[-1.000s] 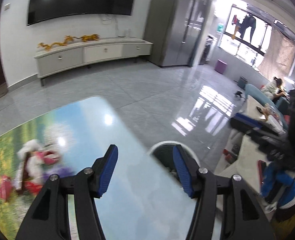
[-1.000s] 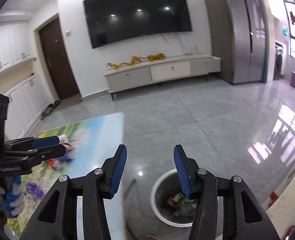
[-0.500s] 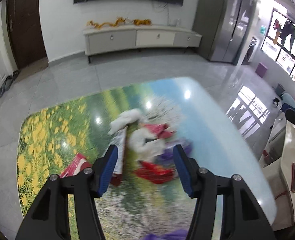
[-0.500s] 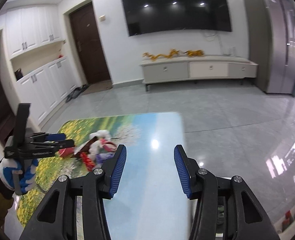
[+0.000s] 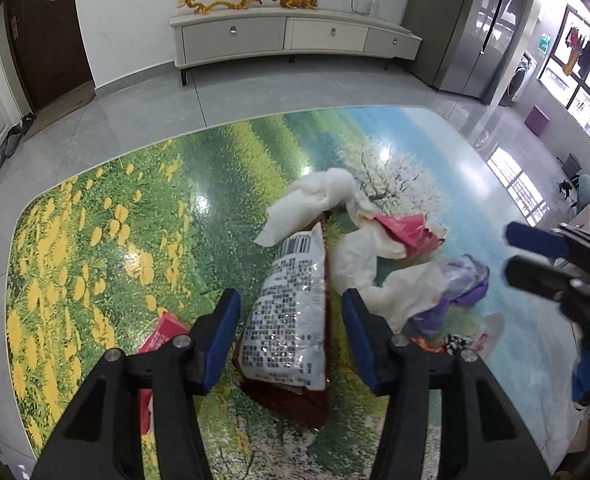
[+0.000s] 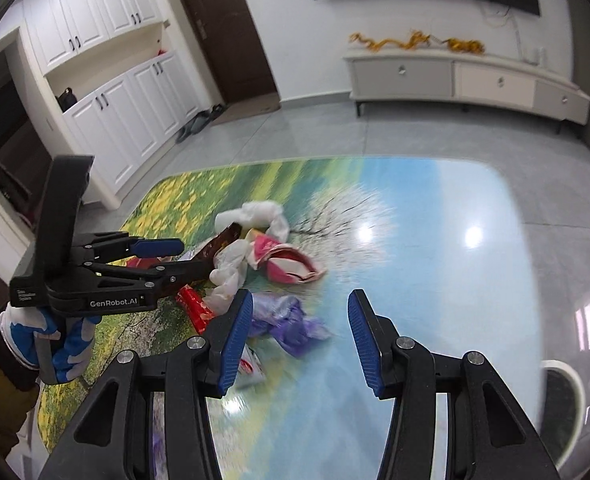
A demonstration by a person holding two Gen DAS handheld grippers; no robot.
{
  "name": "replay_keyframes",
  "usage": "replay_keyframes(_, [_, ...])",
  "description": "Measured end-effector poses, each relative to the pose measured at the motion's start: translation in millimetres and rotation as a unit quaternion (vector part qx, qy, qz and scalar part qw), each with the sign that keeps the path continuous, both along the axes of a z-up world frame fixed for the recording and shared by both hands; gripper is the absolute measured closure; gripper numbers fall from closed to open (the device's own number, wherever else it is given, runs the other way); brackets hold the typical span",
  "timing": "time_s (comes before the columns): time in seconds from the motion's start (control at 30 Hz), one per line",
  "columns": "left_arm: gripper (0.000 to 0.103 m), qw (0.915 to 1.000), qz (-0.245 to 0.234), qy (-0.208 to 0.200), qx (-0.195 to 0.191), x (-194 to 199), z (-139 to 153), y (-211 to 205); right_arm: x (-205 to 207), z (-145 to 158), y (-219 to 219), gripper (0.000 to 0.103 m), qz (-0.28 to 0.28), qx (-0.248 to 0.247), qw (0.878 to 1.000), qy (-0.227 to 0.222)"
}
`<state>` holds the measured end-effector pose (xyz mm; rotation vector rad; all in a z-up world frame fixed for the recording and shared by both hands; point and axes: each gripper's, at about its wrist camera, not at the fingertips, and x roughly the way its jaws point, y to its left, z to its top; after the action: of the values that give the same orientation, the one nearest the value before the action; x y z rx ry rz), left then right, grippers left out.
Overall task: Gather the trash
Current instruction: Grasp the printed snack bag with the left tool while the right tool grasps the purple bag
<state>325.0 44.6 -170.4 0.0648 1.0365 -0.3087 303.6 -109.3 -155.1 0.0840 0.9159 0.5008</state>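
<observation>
A pile of trash lies on a table with a printed meadow cover [image 5: 135, 208]. My left gripper [image 5: 291, 332] is open, its fingers on either side of a silver and brown snack bag [image 5: 291, 320], above it. White tissues [image 5: 315, 200], a pink wrapper [image 5: 407, 232], a purple wrapper [image 5: 463, 284] and a red packet [image 5: 159, 332] lie around. My right gripper [image 6: 299, 328] is open and empty above the purple wrapper [image 6: 291, 320]. It also shows at the right edge of the left wrist view [image 5: 535, 256]. The left gripper also shows in the right wrist view [image 6: 167, 258].
A white-rimmed bin [image 6: 563, 400] stands on the floor beyond the table's right end. A low TV cabinet [image 5: 295, 36] stands against the far wall. White cupboards [image 6: 107, 112] line the left wall.
Both grippers have swung left from the bin back over the table. The left has come down over the snack bag; the right now hangs over the purple wrapper. Both stay open.
</observation>
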Motion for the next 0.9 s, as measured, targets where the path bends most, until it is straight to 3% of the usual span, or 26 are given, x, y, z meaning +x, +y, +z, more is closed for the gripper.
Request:
replay_keyframes(0.27, [0.066,0.9999,-0.013,0.003,0.001,-7.1,-4.7,-3.9,1.8,-30.8,16.0,0.056,0.028,0.007,0.999,0.032])
replay_keyframes(0.33, [0.073,0.9999,-0.012,0.003,0.000,-11.3,-7.0,-1.7,-2.5,-30.8,15.6,0.070,0.035,0.008,0.999,0.034])
replay_keyframes(0.43, [0.076,0.9999,-0.007,0.005,-0.005,-19.1,-7.9,0.0,-11.9,-30.7,17.1,0.078,0.041,0.003,0.999,0.030])
replay_keyframes(0.63, [0.082,0.9996,-0.008,-0.007,-0.025,-39.9,4.6,6.8,-32.2,-18.3,4.6,0.079,0.035,0.009,0.999,0.019])
replay_keyframes(0.9, [0.085,0.9977,-0.006,-0.048,-0.047,-82.7,52.4,17.1,-68.8,19.8,-20.7,0.079,0.013,0.030,0.999,-0.023])
